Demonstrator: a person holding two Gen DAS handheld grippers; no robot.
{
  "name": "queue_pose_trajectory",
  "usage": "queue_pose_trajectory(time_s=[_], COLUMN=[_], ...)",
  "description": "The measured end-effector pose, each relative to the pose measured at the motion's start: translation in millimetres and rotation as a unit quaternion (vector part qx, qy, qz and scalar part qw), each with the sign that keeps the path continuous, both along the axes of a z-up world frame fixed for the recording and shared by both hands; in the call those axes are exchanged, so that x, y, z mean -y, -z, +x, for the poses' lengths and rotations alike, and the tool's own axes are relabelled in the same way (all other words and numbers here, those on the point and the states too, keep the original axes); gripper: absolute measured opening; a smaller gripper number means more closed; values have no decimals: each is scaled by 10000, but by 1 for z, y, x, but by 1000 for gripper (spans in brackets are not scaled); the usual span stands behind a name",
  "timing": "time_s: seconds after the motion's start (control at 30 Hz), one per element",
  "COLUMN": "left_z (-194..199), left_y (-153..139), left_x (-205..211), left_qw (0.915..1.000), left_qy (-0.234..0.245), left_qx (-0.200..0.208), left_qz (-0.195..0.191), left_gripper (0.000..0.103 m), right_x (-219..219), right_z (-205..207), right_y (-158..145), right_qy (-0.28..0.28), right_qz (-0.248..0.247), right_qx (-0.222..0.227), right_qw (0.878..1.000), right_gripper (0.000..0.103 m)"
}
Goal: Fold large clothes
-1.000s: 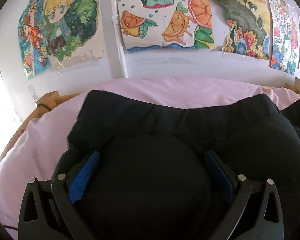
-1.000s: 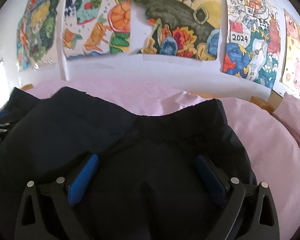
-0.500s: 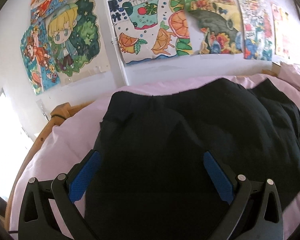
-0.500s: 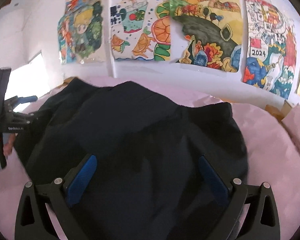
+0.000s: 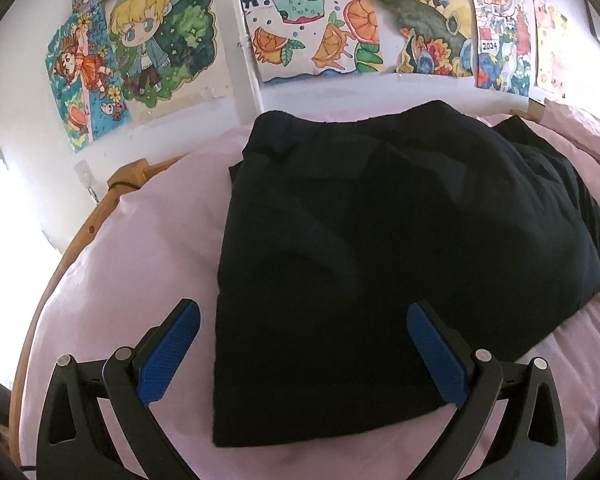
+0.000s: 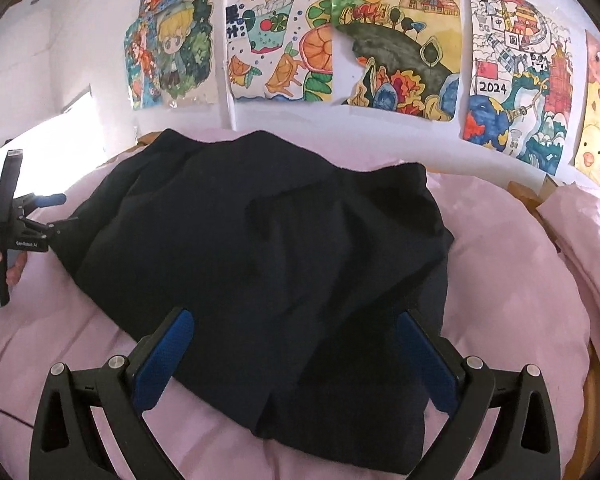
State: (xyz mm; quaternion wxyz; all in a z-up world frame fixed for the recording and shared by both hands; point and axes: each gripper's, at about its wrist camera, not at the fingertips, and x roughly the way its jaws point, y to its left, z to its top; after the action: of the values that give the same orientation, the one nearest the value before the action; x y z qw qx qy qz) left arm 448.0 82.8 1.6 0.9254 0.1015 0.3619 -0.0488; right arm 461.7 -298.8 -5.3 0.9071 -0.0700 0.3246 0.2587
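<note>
Your left gripper (image 5: 304, 344) is spread wide with nothing between its blue pads (image 5: 167, 356), hanging over the near left corner of the black garment (image 5: 380, 248); your right gripper (image 6: 295, 356) is likewise spread and holds nothing, above the garment's (image 6: 259, 248) near hem. The one garment lies folded in the middle of the pink bedding (image 5: 139, 260), with bare bedding all along its left edge and near edge, and more on the right side (image 6: 512, 272). A wooden bed rail (image 5: 75, 240) curves along the bed's left edge. From the right wrist view you see your left gripper (image 6: 51, 216) just beside the garment's left edge. Beyond the bed's far edge, the white wall carries about six taped drawings (image 6: 400, 36).
</note>
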Motion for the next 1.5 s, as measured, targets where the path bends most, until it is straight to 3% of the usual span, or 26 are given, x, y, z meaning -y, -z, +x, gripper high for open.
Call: queue_pose_trajectory(time_s=[0.27, 0.5, 0.63, 0.83, 1.0, 1.13, 1.27, 1.5], left_z=[20, 39, 52, 67, 86, 100, 106, 102], left_y=[0, 13, 21, 25, 32, 36, 42, 50], left_x=[-35, -61, -72, -73, -82, -89, -90, -95], left_qw=[9987, 9968, 9905, 9837, 9687, 9564, 9498, 9476], left_qy=[-84, 429, 625, 851, 1114, 1304, 1513, 1702], left_qx=[-123, -382, -692, -995, -1530, -1861, -2039, -2026], left_qz=[-486, -557, -1008, -1231, -1608, -1836, -1830, -1789], left_gripper=[102, 102, 102, 102, 102, 102, 102, 102], right_x=[34, 80, 94, 103, 102, 95, 96, 96], right_z=[23, 55, 70, 86, 100, 107, 115, 117], right_y=[15, 37, 52, 68, 77, 84, 90, 98], right_qy=[504, 765, 560, 465, 197, -148, -318, -343], right_qz=[280, 949, 1408, 1770, 1970, 1830, 1845, 1865], right_qx=[-285, -956, -1416, -1739, -1959, -2161, -2388, -2559], right_qw=[9979, 9879, 9783, 9676, 9604, 9589, 9528, 9479], right_gripper=[103, 103, 103, 103, 103, 103, 103, 103])
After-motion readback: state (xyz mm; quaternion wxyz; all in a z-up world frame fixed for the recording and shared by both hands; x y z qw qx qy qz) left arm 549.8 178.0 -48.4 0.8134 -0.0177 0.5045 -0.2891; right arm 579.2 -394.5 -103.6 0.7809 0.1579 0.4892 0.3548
